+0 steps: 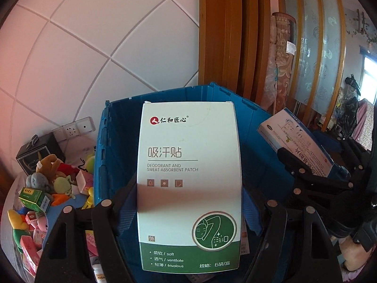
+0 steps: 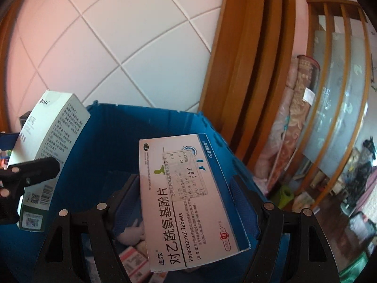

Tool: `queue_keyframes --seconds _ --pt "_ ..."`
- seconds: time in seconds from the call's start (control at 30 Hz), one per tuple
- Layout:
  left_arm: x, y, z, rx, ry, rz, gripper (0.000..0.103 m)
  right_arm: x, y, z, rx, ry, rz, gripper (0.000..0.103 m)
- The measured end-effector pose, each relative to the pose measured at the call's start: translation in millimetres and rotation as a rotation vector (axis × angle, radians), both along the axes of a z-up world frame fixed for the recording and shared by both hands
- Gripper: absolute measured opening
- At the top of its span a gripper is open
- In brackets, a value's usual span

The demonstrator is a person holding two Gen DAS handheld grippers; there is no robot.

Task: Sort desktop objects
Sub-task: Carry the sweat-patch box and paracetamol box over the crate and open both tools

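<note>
Off to the left of the left tongs [image 1: 188, 202] lies a heap of soft toys and small cartons [image 1: 47, 195], with a dark box [image 1: 35, 155] behind it by the white wall socket [image 1: 75, 127]. The left tongs are clamped on a tall white-and-green cardboard box of sweat-absorbent patches [image 1: 188, 184], held upright between both fingers and hanging over the open blue plastic crate [image 1: 117, 141]. Next along, the right tongs [image 2: 186, 202] grip a flat white-and-blue paracetamol tablet box [image 2: 188, 200], tilted, also above the crate; pink packets [image 2: 132, 259] and a pale plush toy [image 2: 132, 231] show in the crate beneath it. Beyond the right tongs stand a wooden door frame [image 2: 247, 70] and rolled patterned rugs [image 2: 289, 122].
</note>
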State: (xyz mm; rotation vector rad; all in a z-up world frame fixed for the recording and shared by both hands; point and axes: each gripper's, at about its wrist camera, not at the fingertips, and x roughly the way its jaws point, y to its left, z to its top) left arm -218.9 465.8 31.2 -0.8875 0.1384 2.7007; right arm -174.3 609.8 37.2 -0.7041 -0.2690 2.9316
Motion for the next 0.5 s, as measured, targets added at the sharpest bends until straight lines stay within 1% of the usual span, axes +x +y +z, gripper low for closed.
queue_keyframes --seconds 0.03,0.07,0.1,0.17,0.23,0.4,0.5 --pt "-0.2 0.7 -2.2 -0.009 -0.005 0.001 0.076 -1.8 4.1 -1.0 -0.009 -0.008 -0.002 0.077" --pt "-2.2 4.3 -4.6 -0.021 -0.011 0.009 0.076 -0.9 7.7 0.8 -0.02 0.006 0.007 0.077" --pt "-2.1 4.0 -4.7 -0.029 -0.013 0.016 0.076 0.8 6.9 2.7 -0.001 0.02 0.0 0.077" --pt "-2.7 3.8 -6.8 -0.031 -0.024 0.024 0.076 -2.5 8.6 1.9 0.039 0.02 -0.027 0.077" --pt "-2.3 1.8 -6.7 -0.032 -0.027 0.036 0.076 -4.2 10.0 2.1 0.021 0.014 -0.006 0.077" --pt "-1.8 2.9 -8.0 -0.058 -0.035 0.051 0.076 -7.1 7.4 0.7 0.055 0.021 0.001 0.077" --pt "-0.6 1.1 -7.3 -0.059 -0.03 0.063 0.077 -10.0 9.0 -1.3 0.059 0.018 0.007 0.077"
